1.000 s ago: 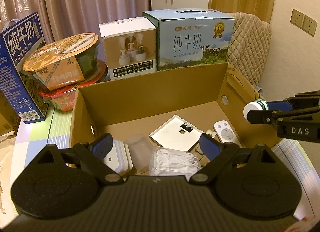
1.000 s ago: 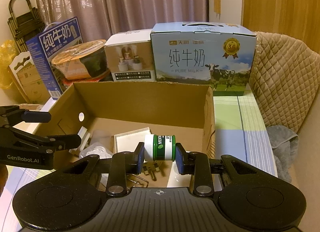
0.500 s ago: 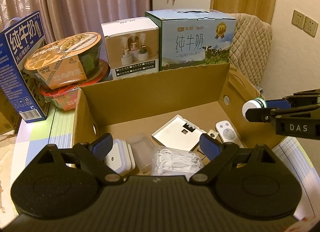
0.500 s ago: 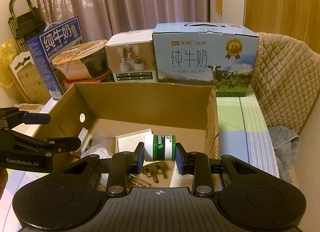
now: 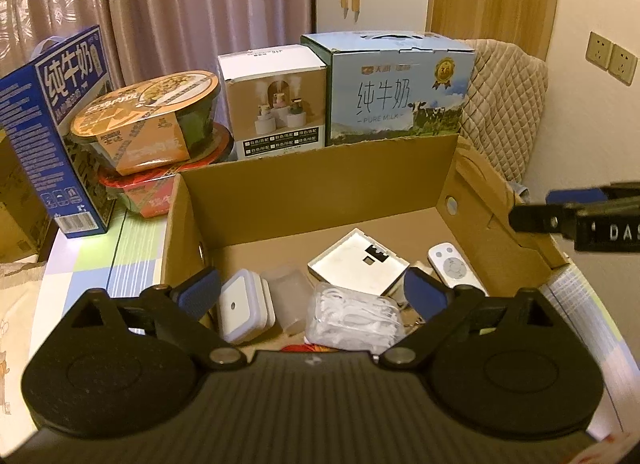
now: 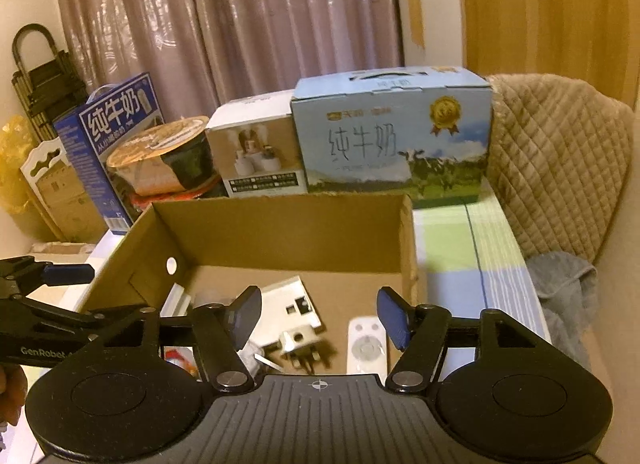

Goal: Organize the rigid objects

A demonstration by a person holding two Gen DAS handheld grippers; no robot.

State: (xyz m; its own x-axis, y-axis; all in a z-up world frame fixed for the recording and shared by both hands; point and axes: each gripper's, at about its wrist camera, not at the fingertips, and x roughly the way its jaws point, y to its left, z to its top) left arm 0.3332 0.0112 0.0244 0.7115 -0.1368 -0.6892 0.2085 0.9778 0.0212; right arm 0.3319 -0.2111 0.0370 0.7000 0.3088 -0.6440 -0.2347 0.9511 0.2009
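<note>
Cardboard box [image 6: 280,232] lies below empty right tongs [image 6: 318,318].

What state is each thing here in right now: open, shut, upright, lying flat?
Cardboard box: open-topped, holding small items.
Remote: lying flat in the box.
White plug adapter: lying in the box.
Right claw: open, jaws just opening, nothing between them.
Left claw: open, empty.
Milk carton: upright, closed.
</note>
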